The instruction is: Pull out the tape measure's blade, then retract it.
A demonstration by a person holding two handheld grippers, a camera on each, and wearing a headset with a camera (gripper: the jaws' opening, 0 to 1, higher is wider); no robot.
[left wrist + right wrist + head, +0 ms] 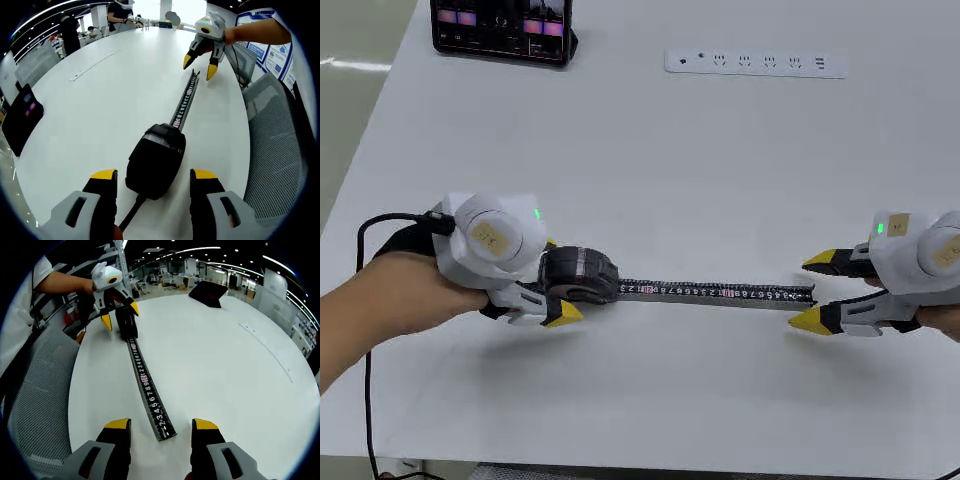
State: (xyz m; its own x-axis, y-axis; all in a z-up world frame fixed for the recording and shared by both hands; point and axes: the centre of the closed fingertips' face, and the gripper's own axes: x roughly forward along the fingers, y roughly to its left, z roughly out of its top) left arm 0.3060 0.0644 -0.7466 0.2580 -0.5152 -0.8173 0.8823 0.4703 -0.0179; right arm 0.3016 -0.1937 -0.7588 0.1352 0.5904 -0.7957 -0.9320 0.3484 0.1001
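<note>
Near the front edge of the table (670, 170), toward its left end, the left gripper (558, 280) is held by a hand (390, 295), with a black cable (365, 300) trailing off the table's left edge. Its jaws stand moderately wide on either side of the tape case (580, 275). In the left gripper view (154, 175) a thin gap shows between each yellow tip and the case (156, 157), so the case lies between them unclamped, flat on the table.

From the case the blade (720, 291) runs out rightward along the table, roughly parallel to the front edge, printed side up. Its free end lies between the tips of the right gripper (811, 292), near the table's right end. In the right gripper view (162, 424) the jaws are spread wide and the blade (147, 385) end rests on the table between them, touching neither.

Each gripper view looks down the blade at the other gripper: the right one (199, 68) and the left one (120, 316) with the case (125, 315).

A power strip (755, 63) lies toward the far edge. A dark tablet (502, 25) stands at the far left.
</note>
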